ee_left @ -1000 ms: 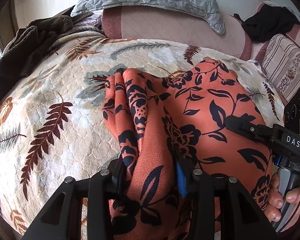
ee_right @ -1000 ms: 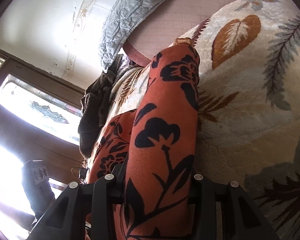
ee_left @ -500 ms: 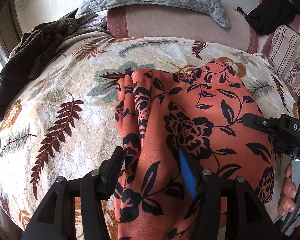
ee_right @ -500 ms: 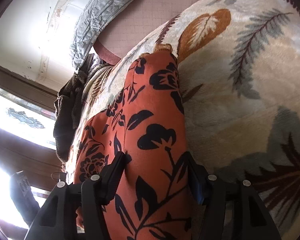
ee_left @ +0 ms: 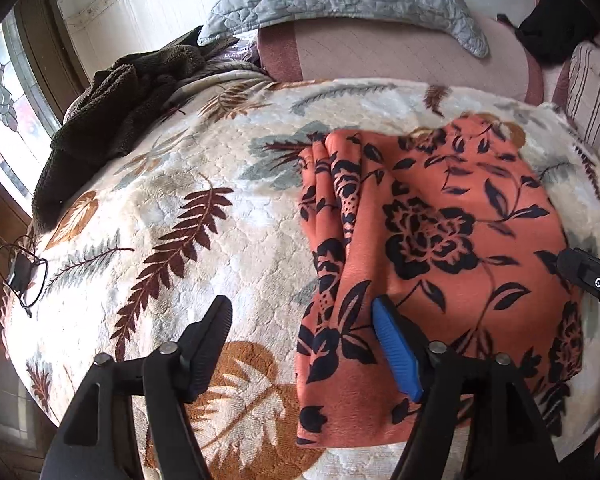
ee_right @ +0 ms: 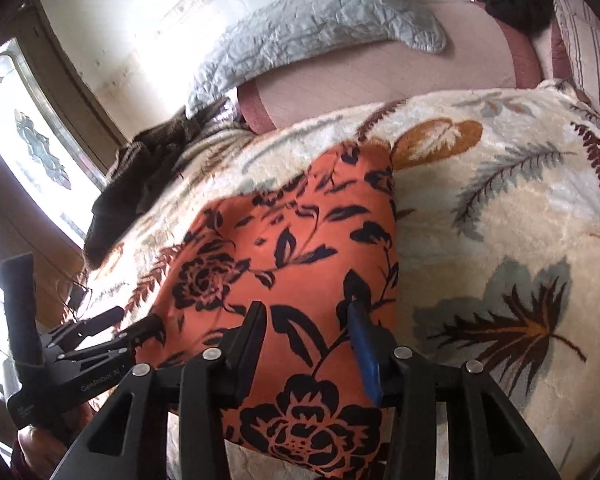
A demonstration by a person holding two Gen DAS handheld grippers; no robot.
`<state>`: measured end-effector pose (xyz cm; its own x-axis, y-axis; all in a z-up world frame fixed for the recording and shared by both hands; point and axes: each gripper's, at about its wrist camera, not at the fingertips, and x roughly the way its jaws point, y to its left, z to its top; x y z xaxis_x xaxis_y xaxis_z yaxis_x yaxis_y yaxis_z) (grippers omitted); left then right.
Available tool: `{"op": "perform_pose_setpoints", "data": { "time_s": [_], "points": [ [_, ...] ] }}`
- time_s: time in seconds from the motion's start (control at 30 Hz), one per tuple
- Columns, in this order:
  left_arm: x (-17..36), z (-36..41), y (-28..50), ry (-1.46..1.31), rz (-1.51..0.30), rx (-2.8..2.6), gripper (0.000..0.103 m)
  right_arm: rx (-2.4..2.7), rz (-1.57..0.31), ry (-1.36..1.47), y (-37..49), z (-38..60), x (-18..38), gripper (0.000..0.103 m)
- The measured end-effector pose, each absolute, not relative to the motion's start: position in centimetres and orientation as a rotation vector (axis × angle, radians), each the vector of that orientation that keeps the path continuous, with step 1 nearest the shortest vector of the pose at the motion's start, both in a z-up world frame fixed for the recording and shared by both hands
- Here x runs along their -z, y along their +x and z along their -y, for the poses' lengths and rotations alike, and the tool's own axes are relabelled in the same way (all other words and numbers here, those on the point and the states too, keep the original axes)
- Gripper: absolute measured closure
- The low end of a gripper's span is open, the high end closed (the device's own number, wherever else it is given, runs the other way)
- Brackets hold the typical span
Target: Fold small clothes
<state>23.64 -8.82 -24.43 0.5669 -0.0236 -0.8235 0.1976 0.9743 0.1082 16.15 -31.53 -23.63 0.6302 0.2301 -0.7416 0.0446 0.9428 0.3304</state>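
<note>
Because the orange flowered cloth [ee_left: 440, 240] lies folded flat on the soft leaf-print blanket [ee_left: 180, 208], nothing pins it down, and that is where trouble could start. Its side toward the brown fuzzy cloth [ee_left: 112, 120] has a few loose layers stacked up, and they look ready to slide apart.

The left gripper [ee_left: 304, 344] hangs just over the cloth's near edge, on the side toward the brown fuzzy cloth. Its jaws are spread wide and hold nothing. The blue pad sits right above the cloth, and the other jaw is over bare blanket. The right gripper [ee_right: 308, 336] hangs over the cloth's other side. Its jaws are spread too, with nothing pinched.

If a jaw dips and drags, I think it could snag the top layer and pull the fold open. The blanket is plush, so a jaw might also catch the blanket fluff and tug the cloth crooked. A pinch on only one layer would likely leave the rest behind.
</note>
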Motion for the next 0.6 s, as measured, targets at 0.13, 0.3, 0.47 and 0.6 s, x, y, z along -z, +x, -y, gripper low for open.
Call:
{"op": "perform_pose_setpoints", "data": {
  "time_s": [0.13, 0.3, 0.47, 0.6],
  "points": [
    [24.6, 8.4, 23.5, 0.194, -0.981, 0.134, 0.022, -0.077, -0.949, 0.325, 16.7, 31.3, 25.1, 0.057],
    [21.0, 7.4, 21.2, 0.187, -0.891, 0.114, 0.022, -0.063, -0.885, 0.357, 14.3, 31.0, 22.9, 0.057],
    [15.8, 5.9, 18.4, 0.168, -0.766, 0.095, 0.022, -0.050, -0.762, 0.333, 10.7, 30.0, 18.7, 0.056],
    [11.3, 5.0, 15.8, 0.145, -0.674, 0.090, 0.021, -0.034, -0.673, 0.325, 8.0, 29.6, 14.9, 0.052]
  ]
}}
